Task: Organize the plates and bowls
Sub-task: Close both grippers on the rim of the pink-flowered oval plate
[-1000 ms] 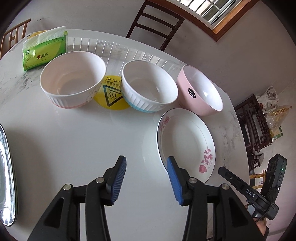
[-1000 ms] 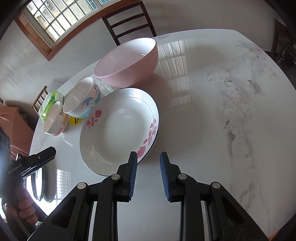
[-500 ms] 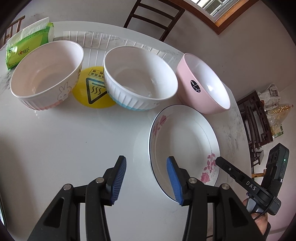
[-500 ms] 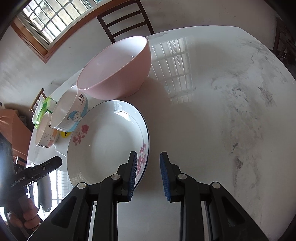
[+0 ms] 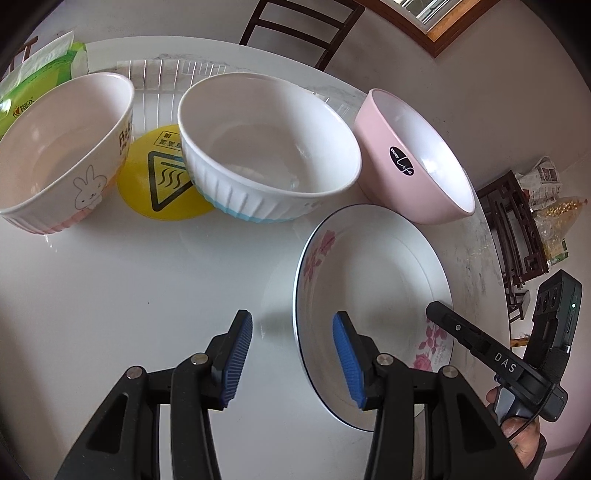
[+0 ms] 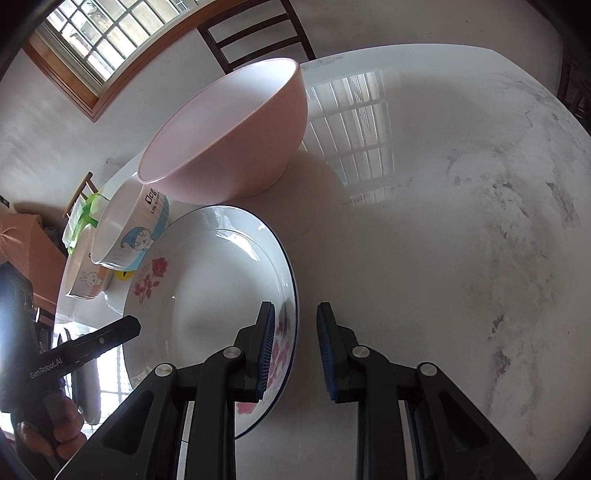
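Note:
A white plate with pink flowers and a blue rim (image 5: pixel 373 280) (image 6: pixel 210 291) lies on the white marble table (image 5: pixel 129 295). My left gripper (image 5: pixel 291 354) is open, its jaws standing either side of the plate's left rim. My right gripper (image 6: pixel 295 350) is open, its jaws standing either side of the plate's right rim. Behind the plate stand a pink bowl (image 5: pixel 417 162) (image 6: pixel 229 136), a white bowl with a blue base (image 5: pixel 269 147) (image 6: pixel 129 232) and a white rabbit bowl (image 5: pixel 59 147) (image 6: pixel 86 273).
A yellow warning sticker (image 5: pixel 162 181) lies between the two white bowls. A green tissue pack (image 5: pixel 40 85) sits at the far left. A dark chair (image 5: pixel 295 26) stands behind the table. A metal plate's edge (image 6: pixel 83 391) shows at left in the right wrist view.
Both grippers have moved forward towards the flowered plate and now straddle its opposite rims. Their jaws stay open. The bowls loom larger.

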